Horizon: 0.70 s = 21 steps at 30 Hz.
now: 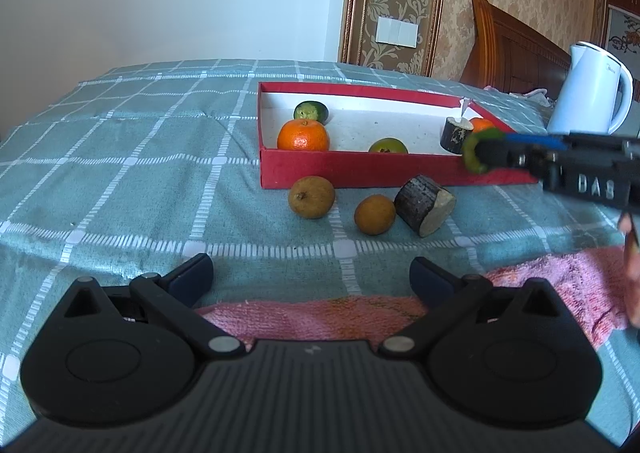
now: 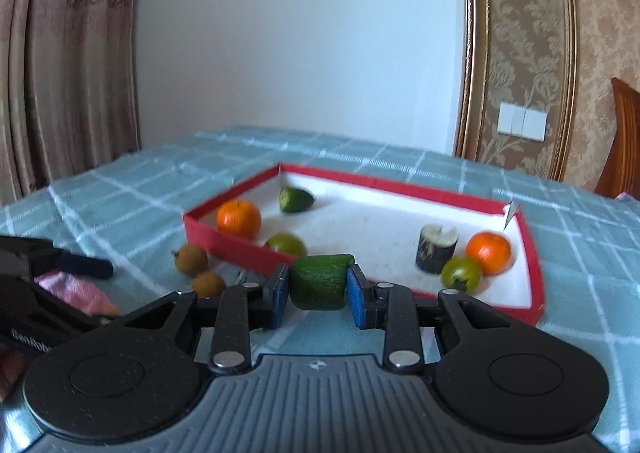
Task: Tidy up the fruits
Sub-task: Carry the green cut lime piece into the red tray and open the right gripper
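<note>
The right gripper (image 2: 318, 289) is clamped on a green cucumber piece (image 2: 318, 287), held above the checked cloth (image 2: 120, 189) just in front of the red tray (image 2: 536, 253). The left gripper (image 1: 311, 273) hangs wide open and empty over a pink towel (image 1: 320, 317), with two brown fruits (image 1: 311, 197) and a wood block (image 1: 425, 205) outside the tray

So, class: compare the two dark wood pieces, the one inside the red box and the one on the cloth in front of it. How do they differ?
1. The wood piece in the red box stands upright; the wood piece on the cloth lies tipped on its side.
2. The boxed one's pale cut face points up and has a notch; the other's faces sideways.
3. One rests on the red box's white floor, the other on checked cloth beside a brown fruit.

Both are short, dark-barked log sections.
</note>
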### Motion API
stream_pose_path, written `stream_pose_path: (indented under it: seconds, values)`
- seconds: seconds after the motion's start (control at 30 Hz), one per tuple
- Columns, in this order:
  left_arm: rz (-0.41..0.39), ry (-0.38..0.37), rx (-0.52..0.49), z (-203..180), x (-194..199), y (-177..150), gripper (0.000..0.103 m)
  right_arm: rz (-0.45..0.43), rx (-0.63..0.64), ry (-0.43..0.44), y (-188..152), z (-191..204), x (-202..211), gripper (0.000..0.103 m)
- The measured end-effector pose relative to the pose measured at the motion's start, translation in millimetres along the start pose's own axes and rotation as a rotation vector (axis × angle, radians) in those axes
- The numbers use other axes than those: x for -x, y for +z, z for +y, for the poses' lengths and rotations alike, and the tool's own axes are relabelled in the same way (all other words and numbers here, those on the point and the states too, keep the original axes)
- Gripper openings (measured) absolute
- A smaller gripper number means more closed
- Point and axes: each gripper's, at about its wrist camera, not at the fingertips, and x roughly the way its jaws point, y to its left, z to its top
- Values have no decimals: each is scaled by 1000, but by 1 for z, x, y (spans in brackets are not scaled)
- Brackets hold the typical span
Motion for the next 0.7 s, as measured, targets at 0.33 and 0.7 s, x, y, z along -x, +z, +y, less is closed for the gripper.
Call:
stream_pose_path:
  seconds: [0.33,0.7]
  values:
    - [2,3,-4,-1,-1,0,103,32,-46,-77,28,-26,-37,31]
    - [0,1,1,0,-1,0,103,144,-56,-124,39,-39,-97,31]
